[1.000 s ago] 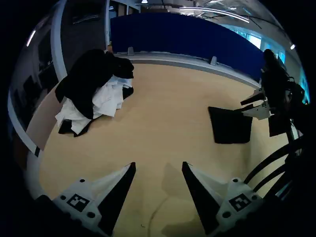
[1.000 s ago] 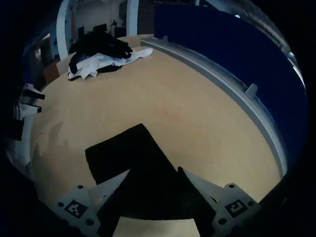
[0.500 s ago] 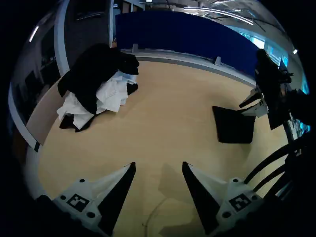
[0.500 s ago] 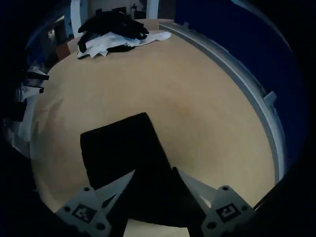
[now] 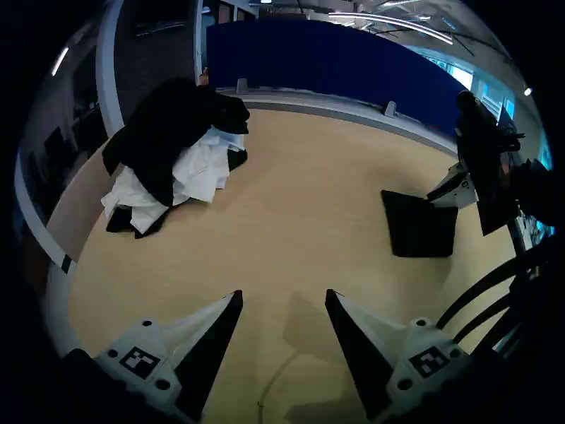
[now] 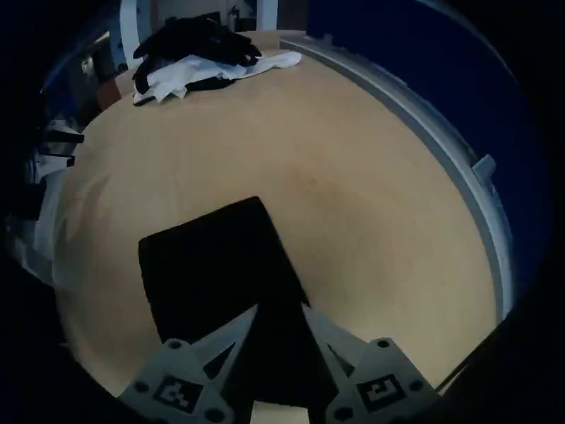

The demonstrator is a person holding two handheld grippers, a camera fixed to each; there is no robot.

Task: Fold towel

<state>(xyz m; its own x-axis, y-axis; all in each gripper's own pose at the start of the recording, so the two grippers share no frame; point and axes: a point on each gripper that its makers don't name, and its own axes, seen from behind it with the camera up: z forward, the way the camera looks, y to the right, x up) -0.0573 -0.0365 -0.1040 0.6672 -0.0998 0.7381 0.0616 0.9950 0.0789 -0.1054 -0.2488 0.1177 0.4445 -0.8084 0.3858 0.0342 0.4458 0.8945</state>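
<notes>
A black folded towel (image 6: 212, 272) lies flat on the pale wooden table (image 6: 339, 184). My right gripper (image 6: 279, 311) is at the towel's near edge. Its fingers are drawn in, with black cloth filling the narrow gap between them. In the left gripper view the same towel (image 5: 417, 225) lies at the right, and the right gripper (image 5: 452, 192) comes down onto its far corner from a person's dark arm. My left gripper (image 5: 282, 297) hovers open over bare table, well away from the towel, with nothing between its fingers.
A heap of black and white cloths (image 5: 173, 152) sits at the table's far left corner and is also visible as the heap (image 6: 198, 60) in the right gripper view. A blue partition (image 5: 332, 60) runs along the back edge. Black chair bars (image 5: 494, 297) stand at the right.
My right gripper's fingers have drawn closer together over the towel's near edge. The left gripper has barely moved.
</notes>
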